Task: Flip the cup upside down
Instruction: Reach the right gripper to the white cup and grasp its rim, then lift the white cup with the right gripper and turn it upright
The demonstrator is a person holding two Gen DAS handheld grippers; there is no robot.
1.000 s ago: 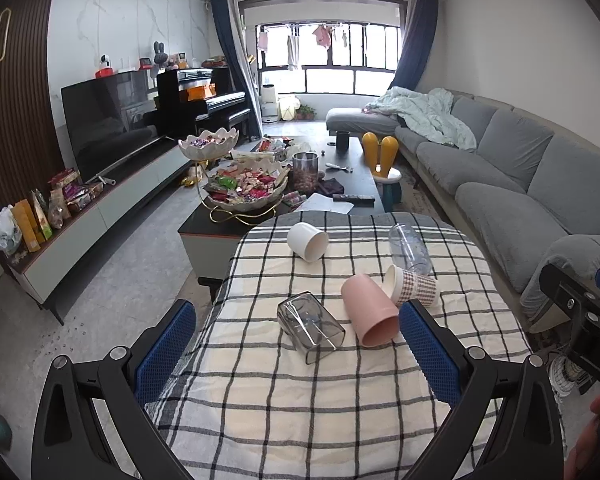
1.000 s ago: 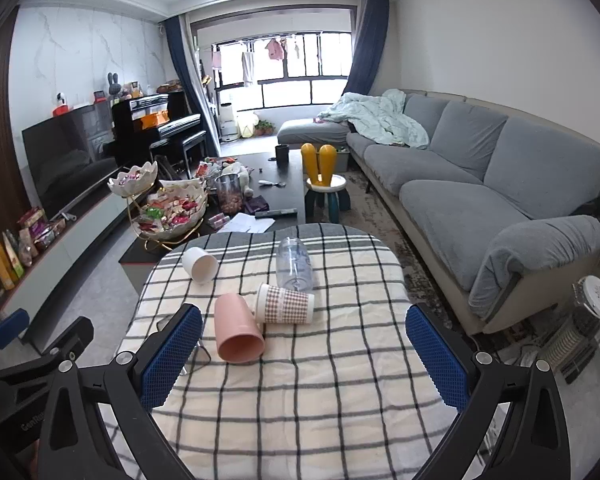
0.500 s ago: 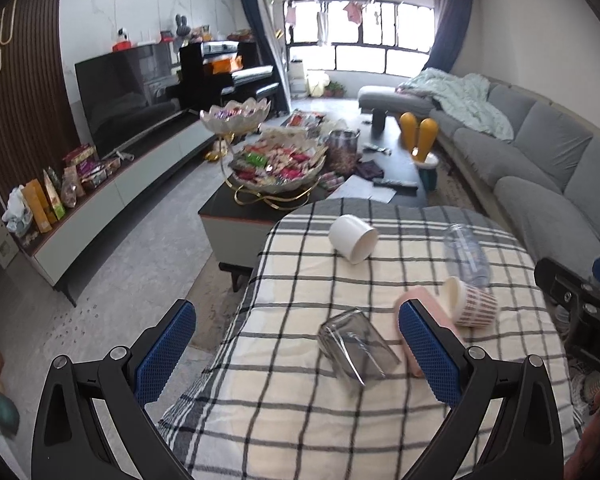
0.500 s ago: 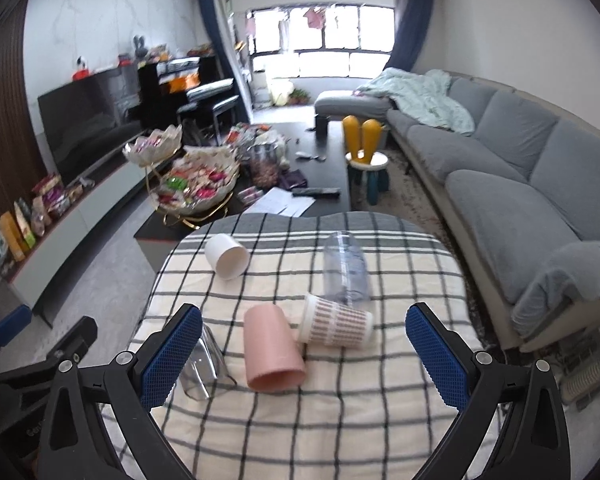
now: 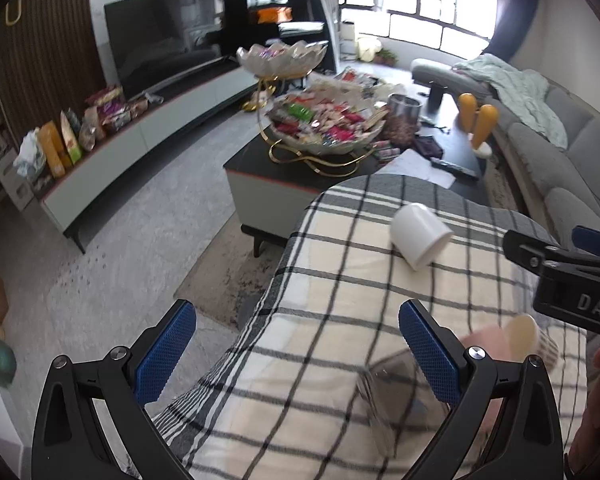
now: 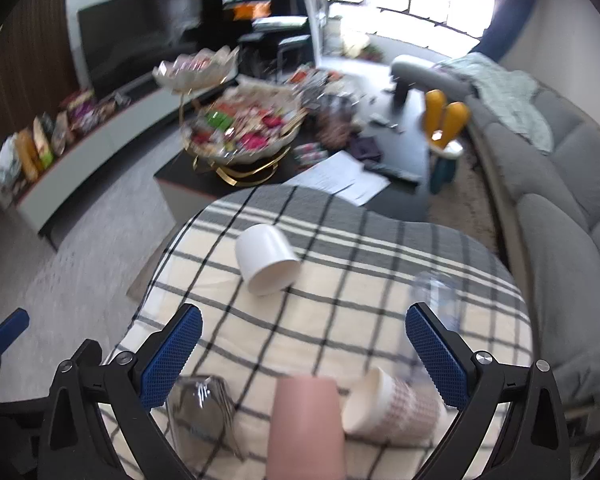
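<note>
My right camera shows the pink cup (image 6: 306, 424) lying on its side between the spread fingers of my right gripper (image 6: 302, 356), gripping nothing, while my left camera catches only its edge (image 5: 482, 342) past my wide-open, empty left gripper (image 5: 296, 356).

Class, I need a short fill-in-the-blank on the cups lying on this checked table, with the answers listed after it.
1. The white cup lies on its ____.
2. Directly between the right hand-held gripper fingers is the ____ cup.
3. Both hand-held grippers, the left hand-held gripper included, are ____ and hold nothing.
4. The patterned cup lies beside the pink cup on a ____ tablecloth.

Missing words: side; pink; open; checked
</note>
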